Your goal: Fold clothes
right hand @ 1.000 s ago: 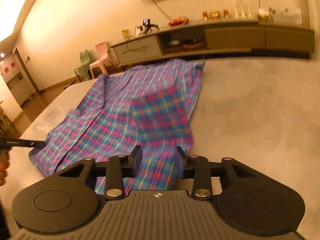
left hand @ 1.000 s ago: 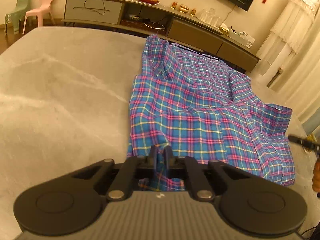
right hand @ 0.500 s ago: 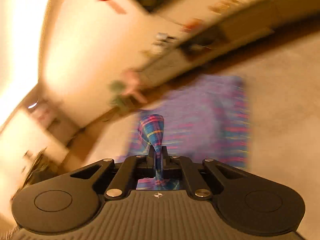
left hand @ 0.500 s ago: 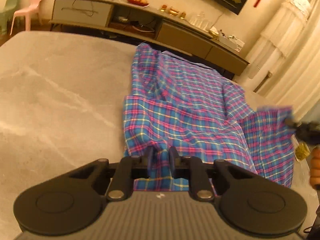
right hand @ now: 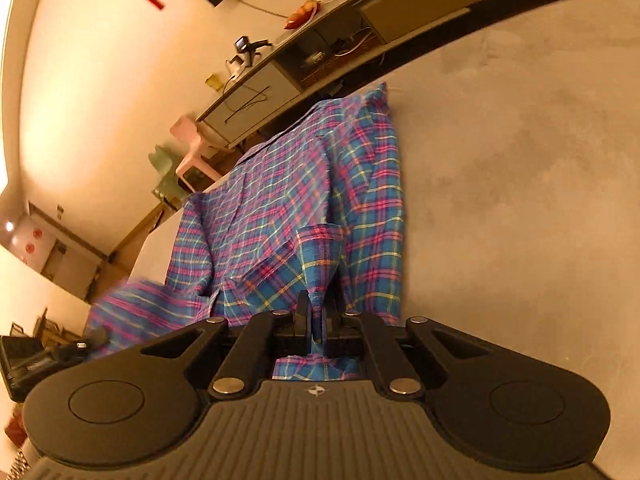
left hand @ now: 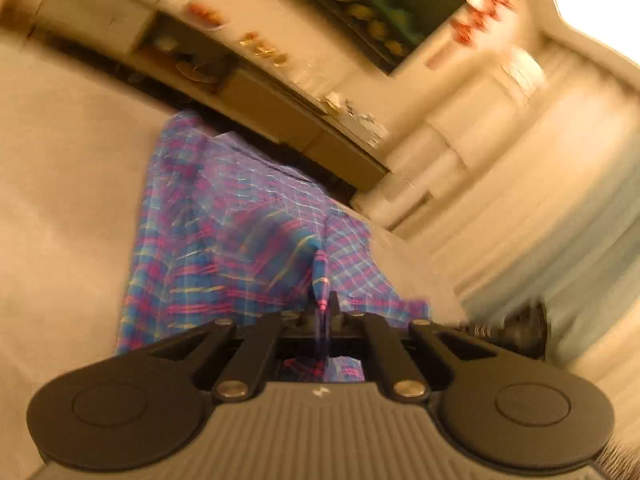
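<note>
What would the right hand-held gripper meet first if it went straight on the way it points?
The plaid shirt. The right hand-held gripper is already shut on a fold of it, and more of the cloth lies straight ahead on the table; depth beyond is unclear.

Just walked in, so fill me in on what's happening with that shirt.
A person is folding a plaid shirt on a table with two handheld grippers. The left gripper and the right gripper are each shut on a pinch of its near edge, which rises to them. The far part lies on the table.
</note>
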Demonstrator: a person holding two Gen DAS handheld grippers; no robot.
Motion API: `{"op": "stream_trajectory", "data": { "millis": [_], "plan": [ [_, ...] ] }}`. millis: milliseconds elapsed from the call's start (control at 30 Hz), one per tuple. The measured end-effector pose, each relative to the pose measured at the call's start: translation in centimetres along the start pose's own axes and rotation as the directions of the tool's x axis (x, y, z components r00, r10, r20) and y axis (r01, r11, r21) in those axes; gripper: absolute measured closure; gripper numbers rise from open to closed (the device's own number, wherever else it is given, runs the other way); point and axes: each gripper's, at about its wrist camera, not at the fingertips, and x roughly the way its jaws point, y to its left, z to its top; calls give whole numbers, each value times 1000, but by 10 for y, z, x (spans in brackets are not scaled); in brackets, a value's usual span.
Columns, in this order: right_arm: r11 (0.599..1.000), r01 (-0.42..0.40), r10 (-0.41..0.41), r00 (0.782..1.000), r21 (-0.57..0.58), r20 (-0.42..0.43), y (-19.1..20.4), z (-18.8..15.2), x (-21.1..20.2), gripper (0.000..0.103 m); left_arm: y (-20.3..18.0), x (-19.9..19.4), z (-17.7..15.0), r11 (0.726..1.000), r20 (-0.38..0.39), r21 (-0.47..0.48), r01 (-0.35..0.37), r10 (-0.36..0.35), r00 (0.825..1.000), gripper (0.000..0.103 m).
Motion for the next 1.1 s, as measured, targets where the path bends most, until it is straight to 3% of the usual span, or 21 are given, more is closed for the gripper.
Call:
{"op": "stream_trajectory", "data": {
  "millis": [67, 167, 267, 367, 400, 500, 533, 567, 633, 667, 700, 800, 867, 933, 1000, 1033, 1100],
  "plan": [
    [1000, 21, -21, 1000, -2, -8, -2, 1, 6, 100, 33, 10, -4, 990, -49, -125, -69, 63, 997, 101],
    [997, 74, -74, 997, -37, -13, -2, -2, 10, 99, 46, 11, -12, 979, -53, -157, -130, 123, 991, 96],
    [986, 139, -137, 990, -92, 19, 10, -1, 3, 93, 22, -4, -15, 975, -7, -65, -213, 213, 977, 83],
    [965, 153, -128, 984, -214, 123, 48, -4, -30, 90, -16, -27, -19, 934, 90, 82, -347, 340, 936, 76],
    [957, 137, -114, 988, -256, 102, 54, -12, -32, 90, -30, -33, -21, 917, 124, 137, -374, 359, 925, 75],
    [923, 83, -77, 997, -377, 31, 72, -37, -37, 90, -59, -32, -35, 901, 111, 277, -334, 315, 942, 75],
    [908, 63, -67, 998, -415, 7, 77, -45, -39, 90, -60, -23, -43, 890, 72, 302, -342, 337, 939, 76],
    [891, 43, -57, 998, -452, -18, 83, -54, -40, 90, -55, -13, -52, 872, 47, 315, -374, 379, 924, 80],
    [860, 101, -155, 986, -500, -68, 76, -71, -19, 90, -43, -3, -68, 836, 49, 328, -440, 450, 892, 91],
    [850, 122, -173, 983, -512, -54, 70, -75, -14, 92, -40, 0, -74, 822, 50, 331, -463, 474, 879, 93],
    [841, 142, -190, 981, -522, -38, 64, -80, -9, 92, -41, -3, -77, 820, 53, 329, -469, 480, 876, 93],
    [869, 140, -184, 982, -474, -49, 58, -75, -7, 92, -44, -12, -88, 813, 59, 321, -486, 495, 867, 94],
    [833, 135, -211, 974, -536, -82, 72, -80, -5, 92, -45, -25, -94, 821, 30, 299, -487, 502, 865, 94],
    [800, 105, -229, 963, -590, -139, 82, -86, -7, 92, -48, -42, -102, 828, -4, 276, -488, 508, 861, 94],
    [782, 39, -218, 952, -623, -214, 87, -96, -13, 91, -57, -62, -118, 817, -33, 289, -498, 529, 848, 94],
    [774, -9, -208, 941, -633, -267, 89, -98, -16, 91, -62, -72, -124, 806, -26, 300, -510, 541, 840, 93],
    [734, -74, -194, 929, -675, -314, 100, -109, -29, 87, -75, -91, -126, 775, 61, 314, -549, 560, 826, 88]
  ]
}}
